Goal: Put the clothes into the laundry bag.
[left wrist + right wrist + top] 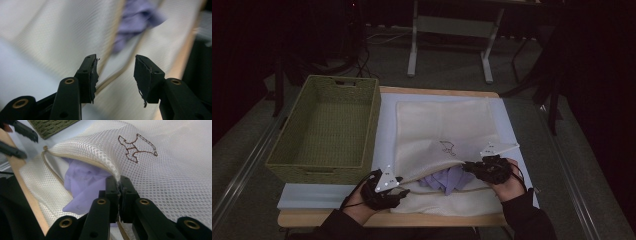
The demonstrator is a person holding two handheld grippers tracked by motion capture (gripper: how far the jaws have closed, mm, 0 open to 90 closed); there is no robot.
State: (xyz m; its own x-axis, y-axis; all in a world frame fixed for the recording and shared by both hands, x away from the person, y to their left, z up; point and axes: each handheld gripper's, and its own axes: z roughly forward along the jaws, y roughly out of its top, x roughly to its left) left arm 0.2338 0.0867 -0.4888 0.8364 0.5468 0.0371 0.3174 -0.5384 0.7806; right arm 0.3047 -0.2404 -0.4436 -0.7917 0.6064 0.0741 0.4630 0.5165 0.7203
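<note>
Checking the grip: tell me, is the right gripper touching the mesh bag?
Touching: the right gripper view shows the right gripper shut on the mesh bag's edge.

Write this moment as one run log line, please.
left gripper: open, near bag mouth | right gripper: shut on mesh bag edge | purple cloth: inside

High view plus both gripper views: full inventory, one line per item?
mesh laundry bag: 1, cream with a brown embroidered mark, flat on the mat, near edge lifted open
garment: 1, lilac, inside the bag's open mouth
woven basket: 1, olive green, left of the bag
mat: 1, pale blue, under bag and basket
table: 1, light wood
desk frame: 1, grey, on the floor behind the table
left gripper: 1, black, jaws apart near the bag's left corner, nothing between them
right gripper: 1, black, jaws shut on the bag's upper edge
</note>
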